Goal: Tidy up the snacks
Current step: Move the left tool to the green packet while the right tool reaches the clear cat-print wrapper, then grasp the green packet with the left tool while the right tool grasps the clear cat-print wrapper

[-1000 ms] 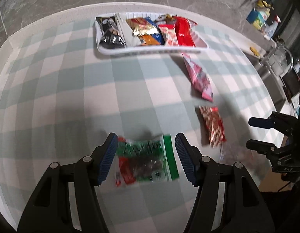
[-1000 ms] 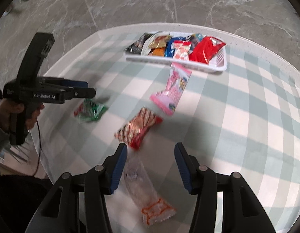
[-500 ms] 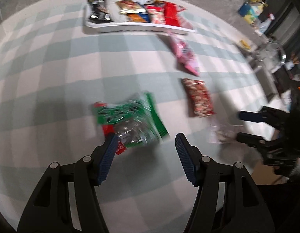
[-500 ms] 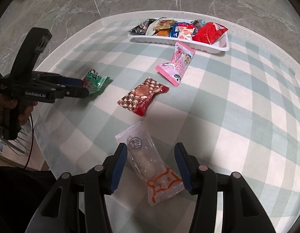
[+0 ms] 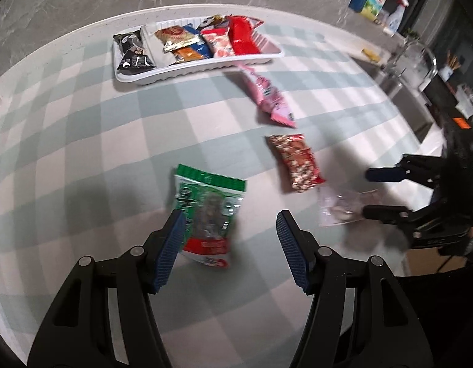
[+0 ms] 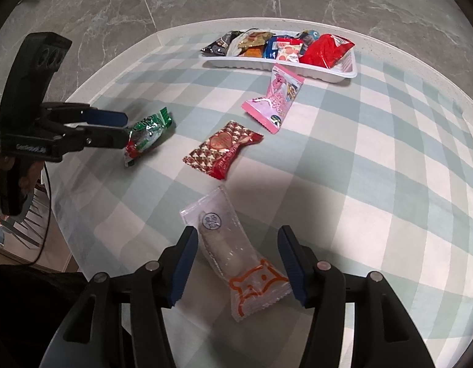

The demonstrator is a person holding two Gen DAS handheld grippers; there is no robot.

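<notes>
A green snack packet (image 5: pixel 208 211) lies flat on the checked tablecloth, its near end between the fingers of my left gripper (image 5: pixel 230 245), close to the left pad; the pads do not press it. A clear packet with orange print (image 6: pixel 233 257) lies between the fingers of my right gripper (image 6: pixel 238 257), whose jaws are opening and do not touch it. Farther off lie a red-brown packet (image 6: pixel 224 150) and a pink packet (image 6: pixel 274 101). The white tray (image 6: pixel 328 76) at the far side holds several snacks. The right wrist view also shows the left gripper (image 6: pixel 123 128) at the green packet (image 6: pixel 147 132).
The round table's edge (image 5: pixel 67 36) curves over a grey marble floor. A sink with a tap (image 5: pixel 420 61) and bottles (image 5: pixel 371 0) stand beyond the table on the right. A hand (image 6: pixel 9 184) holds the left gripper's handle near the table's left edge.
In the left wrist view the green packet has gone from crosswise between the fingers to lengthwise ahead of them. The right gripper has drawn back, so the clear packet lies between its slightly wider jaws.
</notes>
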